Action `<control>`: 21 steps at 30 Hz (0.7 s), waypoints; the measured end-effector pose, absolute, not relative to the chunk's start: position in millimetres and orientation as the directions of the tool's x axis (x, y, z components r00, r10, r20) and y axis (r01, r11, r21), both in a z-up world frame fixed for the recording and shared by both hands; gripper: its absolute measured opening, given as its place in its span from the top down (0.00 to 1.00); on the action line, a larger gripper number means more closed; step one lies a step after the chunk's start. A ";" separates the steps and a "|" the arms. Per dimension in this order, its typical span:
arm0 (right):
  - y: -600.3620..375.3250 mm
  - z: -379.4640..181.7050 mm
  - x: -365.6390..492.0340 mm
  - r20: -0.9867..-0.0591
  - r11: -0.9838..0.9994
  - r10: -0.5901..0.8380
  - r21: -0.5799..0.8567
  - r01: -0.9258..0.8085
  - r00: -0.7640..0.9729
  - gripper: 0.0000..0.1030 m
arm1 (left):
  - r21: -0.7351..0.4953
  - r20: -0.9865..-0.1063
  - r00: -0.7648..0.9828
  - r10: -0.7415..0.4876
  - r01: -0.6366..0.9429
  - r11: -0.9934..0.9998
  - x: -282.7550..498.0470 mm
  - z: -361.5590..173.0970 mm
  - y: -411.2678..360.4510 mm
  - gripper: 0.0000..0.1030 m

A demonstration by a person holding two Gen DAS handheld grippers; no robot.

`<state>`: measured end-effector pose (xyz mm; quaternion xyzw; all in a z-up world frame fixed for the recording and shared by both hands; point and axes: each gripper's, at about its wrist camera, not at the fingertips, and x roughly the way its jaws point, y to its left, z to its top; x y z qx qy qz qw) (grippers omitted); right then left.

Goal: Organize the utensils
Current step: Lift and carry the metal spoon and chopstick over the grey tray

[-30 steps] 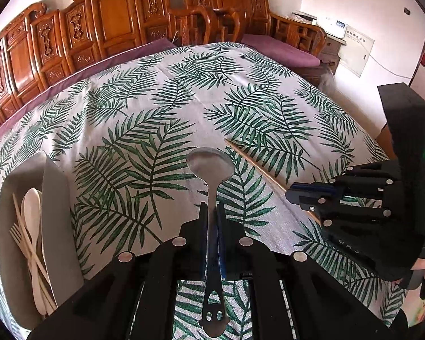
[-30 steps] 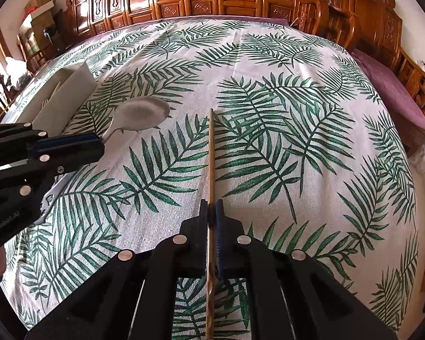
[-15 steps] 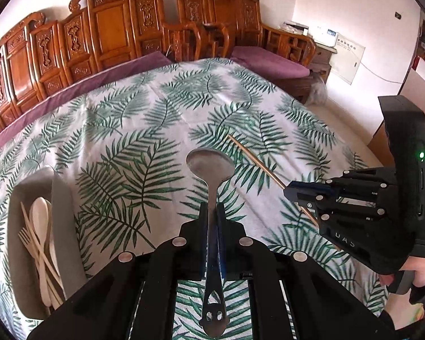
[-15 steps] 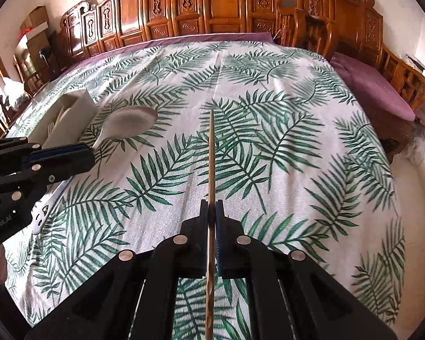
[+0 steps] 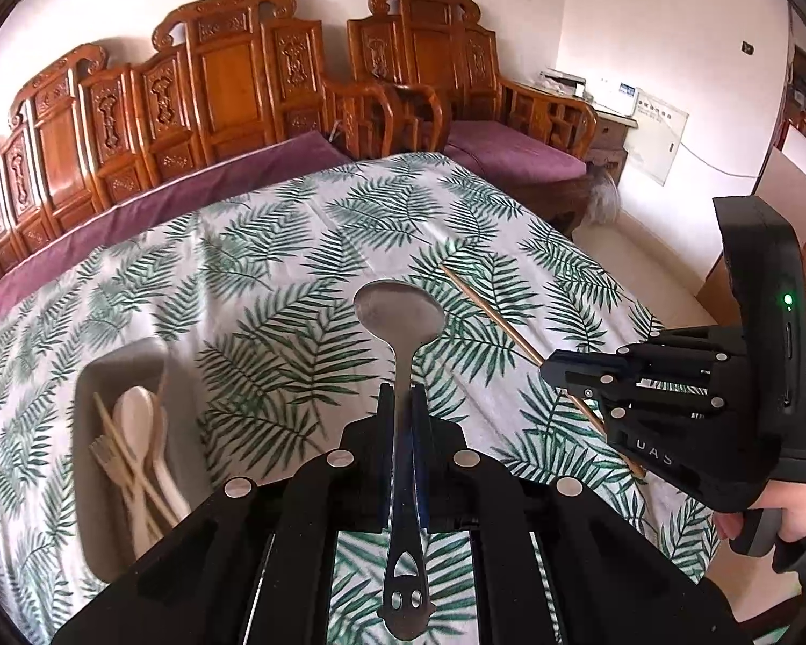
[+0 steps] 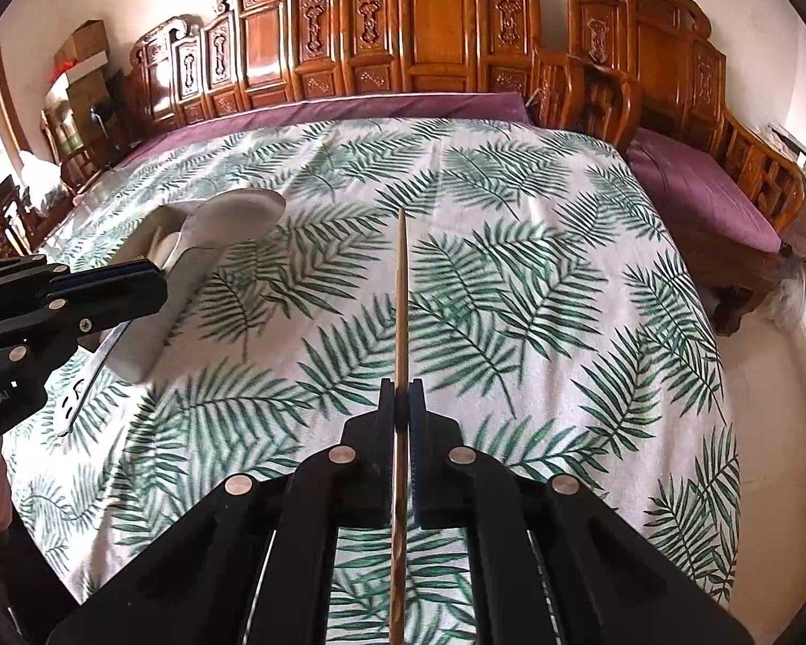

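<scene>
Leaf-print tablecloth (image 6: 510, 295): broad bare stretch at centre and right. Carved wooden benches (image 6: 430, 37) line its far edge and right side. Left gripper (image 5: 402, 408): pressed together on a metal spoon (image 5: 400, 317), held above the cloth. Right gripper (image 6: 401, 408): pinching a single chopstick (image 6: 401, 279), also aloft, beside the spoon. Grey tray (image 5: 96, 537) at cloth's left, holding pale spoons, fork and chopsticks (image 5: 134, 457).
</scene>
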<state>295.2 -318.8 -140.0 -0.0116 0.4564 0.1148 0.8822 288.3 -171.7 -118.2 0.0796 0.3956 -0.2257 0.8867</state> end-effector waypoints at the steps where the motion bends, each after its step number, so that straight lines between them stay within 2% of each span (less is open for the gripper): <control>1: -315.4 -138.1 294.8 -0.807 0.973 0.195 0.085 -0.216 0.558 0.94 | -0.037 -0.735 0.589 -0.335 0.459 0.888 285.9 -115.4 -165.8 0.95; 13: -257.6 -120.5 292.2 -0.796 0.953 0.245 0.093 -0.289 0.554 0.94 | -0.029 -0.721 0.628 -0.294 0.396 0.918 277.2 -101.7 -104.8 0.95; 21: -218.0 -114.6 297.9 -0.793 0.934 0.277 0.090 -0.345 0.543 0.94 | -0.027 -0.730 0.639 -0.240 0.325 0.945 295.0 -113.6 -58.5 0.95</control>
